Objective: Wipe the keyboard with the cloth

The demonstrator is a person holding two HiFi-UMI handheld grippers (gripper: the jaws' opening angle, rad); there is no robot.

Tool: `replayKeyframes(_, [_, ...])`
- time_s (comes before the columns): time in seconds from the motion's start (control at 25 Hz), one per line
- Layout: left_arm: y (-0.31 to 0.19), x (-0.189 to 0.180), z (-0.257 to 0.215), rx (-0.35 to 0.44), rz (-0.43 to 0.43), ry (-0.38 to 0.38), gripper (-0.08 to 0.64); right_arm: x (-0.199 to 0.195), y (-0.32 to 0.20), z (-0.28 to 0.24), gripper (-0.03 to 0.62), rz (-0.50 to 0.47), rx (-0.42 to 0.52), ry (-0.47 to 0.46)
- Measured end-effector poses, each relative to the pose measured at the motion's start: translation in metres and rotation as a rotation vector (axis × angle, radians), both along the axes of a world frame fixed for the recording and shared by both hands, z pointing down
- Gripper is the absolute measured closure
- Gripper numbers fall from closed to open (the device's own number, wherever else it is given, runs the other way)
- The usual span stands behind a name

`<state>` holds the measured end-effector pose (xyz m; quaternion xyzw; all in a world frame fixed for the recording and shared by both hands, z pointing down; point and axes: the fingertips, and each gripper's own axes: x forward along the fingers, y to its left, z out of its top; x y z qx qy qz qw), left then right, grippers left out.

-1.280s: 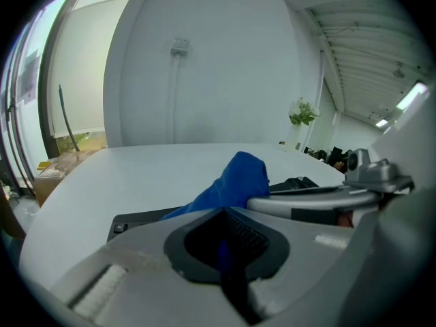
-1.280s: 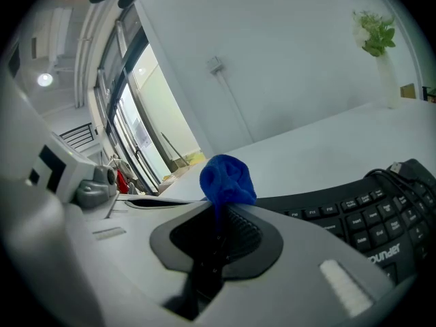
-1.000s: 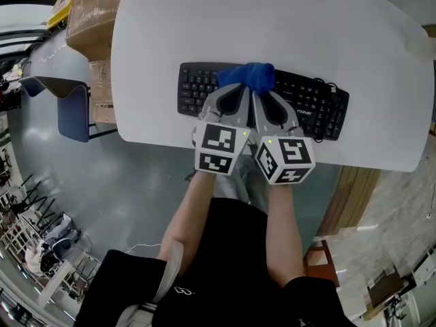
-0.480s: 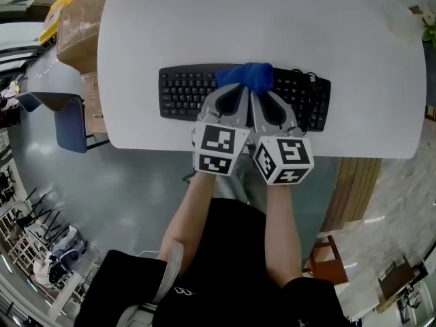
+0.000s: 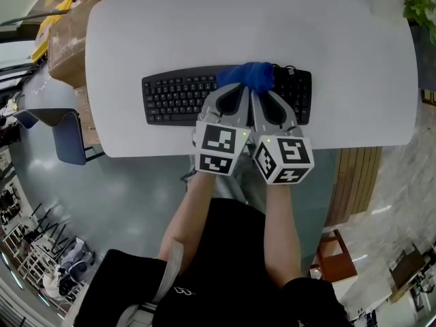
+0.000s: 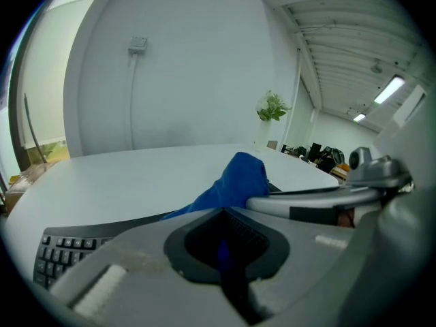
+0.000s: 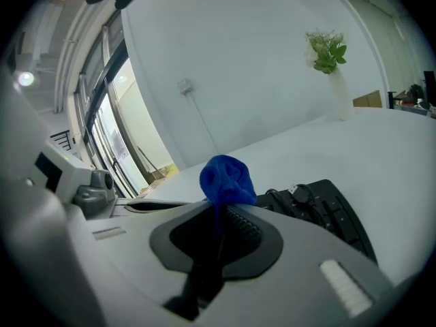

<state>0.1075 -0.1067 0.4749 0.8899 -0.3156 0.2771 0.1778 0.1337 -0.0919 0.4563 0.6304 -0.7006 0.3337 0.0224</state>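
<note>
A blue cloth point(image 5: 249, 75) is bunched over the upper edge of a black keyboard point(image 5: 178, 98), right of its centre in the head view. Two grippers hold it side by side: the left gripper point(image 5: 234, 89) and the right gripper point(image 5: 264, 90) each have their jaws pressed together on a fold of it. To wipe well, the bunch probably needs pressing flat on the keys and drawing along the rows, both grippers moving as one. The keyboard's bundled cable point(image 7: 300, 195) lies just beside the cloth and could snag. On the white worktop point(image 5: 238, 26), a plant point(image 5: 417, 2) stands at the upper right corner. A cardboard box point(image 5: 68, 36) sits off the worktop at upper left.
</note>
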Motion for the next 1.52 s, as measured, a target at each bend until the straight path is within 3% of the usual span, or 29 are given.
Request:
replayKeyframes(0.96, [0.038, 0.098, -0.006, -0.034, 0.229, 0.024, 0.561, 0.092, 0.041, -0.01, 0.554, 0.222, -0.028, 0.054])
replayKeyframes(1.24, [0.057, 0.111, -0.016, -0.048, 0.282, 0.081, 0.561, 0.103, 0.059, -0.023, 0.554, 0.268, -0.016, 0.108])
replayKeyframes(1.52, [0.065, 0.096, -0.052, -0.005, 0.222, 0.214, 0.561, 0.091, 0.066, -0.068, 0.554, 0.21, 0.082, 0.178])
